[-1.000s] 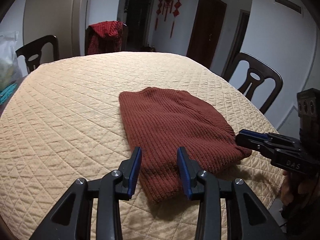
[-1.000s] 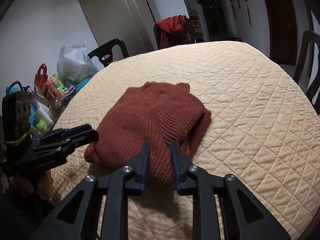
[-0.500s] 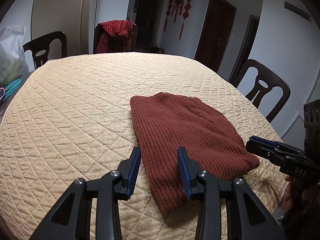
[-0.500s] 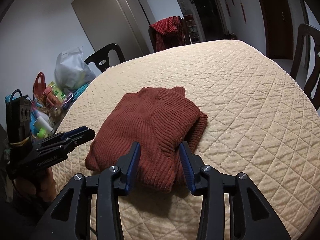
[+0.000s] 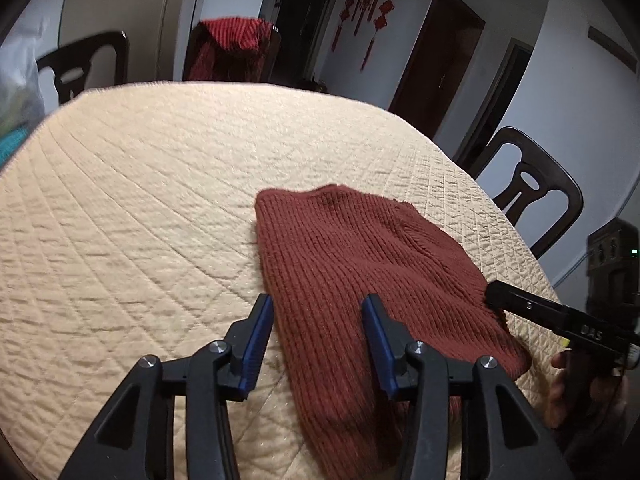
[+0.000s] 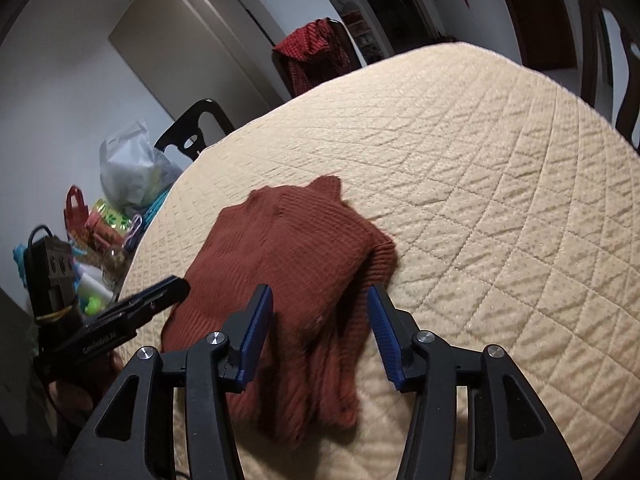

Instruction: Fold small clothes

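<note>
A: Left wrist view has the rust-red knit sweater (image 5: 360, 264) lying folded into a compact bundle on the quilted beige surface (image 5: 140, 200), toward its near right edge, with one end trailing down to the near edge under the camera.

B: Right wrist view agrees: the sweater (image 6: 288, 256) sits well in from the far edge, a ribbed cuff or hem poking out on its right side. How will it handle?

A: I'd judge it soft, thick and floppy. No stiffness, so it sags wherever it isn't supported. The ribbing should give good friction, and nothing about it is fragile. Several layers are stacked, so a shallow pinch could catch only the top one.

B: Where to take hold?

A: At the near end, one corner each, biting through all layers at the folded edge.

B: And the claws?

A: The left claw (image 5: 316, 340) has just been opening and stands moderately wide, its blue pads astride the sweater's left edge without pressing it. The right claw (image 6: 318, 332) has also just been opening, wide apart, with the bundle's near end between the pads and not squeezed. Neither holds anything.

B: Each shows in the other's view too, beside the sweater's flank, a hand (image 5: 560, 384) gripping the right one
</note>
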Available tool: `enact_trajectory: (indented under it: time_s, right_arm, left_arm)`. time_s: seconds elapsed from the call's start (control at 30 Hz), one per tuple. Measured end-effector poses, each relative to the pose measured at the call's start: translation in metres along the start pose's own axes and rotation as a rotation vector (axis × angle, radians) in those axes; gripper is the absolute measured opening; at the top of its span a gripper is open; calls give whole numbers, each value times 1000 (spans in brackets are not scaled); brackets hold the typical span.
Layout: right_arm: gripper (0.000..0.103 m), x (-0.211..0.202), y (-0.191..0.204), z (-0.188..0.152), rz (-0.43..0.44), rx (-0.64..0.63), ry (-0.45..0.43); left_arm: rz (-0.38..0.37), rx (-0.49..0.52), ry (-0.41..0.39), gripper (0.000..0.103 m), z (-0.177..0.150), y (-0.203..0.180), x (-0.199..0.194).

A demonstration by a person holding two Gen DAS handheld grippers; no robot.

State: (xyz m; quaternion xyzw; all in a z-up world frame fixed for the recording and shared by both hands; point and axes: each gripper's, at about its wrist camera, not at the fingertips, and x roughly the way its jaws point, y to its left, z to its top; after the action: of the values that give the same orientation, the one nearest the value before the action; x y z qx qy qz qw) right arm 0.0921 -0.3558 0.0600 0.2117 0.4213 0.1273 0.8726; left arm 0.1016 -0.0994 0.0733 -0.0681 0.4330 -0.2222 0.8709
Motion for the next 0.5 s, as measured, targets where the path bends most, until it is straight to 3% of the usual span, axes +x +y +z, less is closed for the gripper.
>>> enact_trajectory:
  time_s: [0.2,0.43,0.5]
  right_arm:
    - [51,19,-20,5,65,95,39]
    - [51,25,-22,12,89,111,59]
    - [40,27,-23,13,96,119,69]
  left_arm:
    - [-61,-60,37,62,-2,10,14]
    - [-82,-63,59,62,-4,6,19]
    - [-75,-46,60,60,-2,2,20]
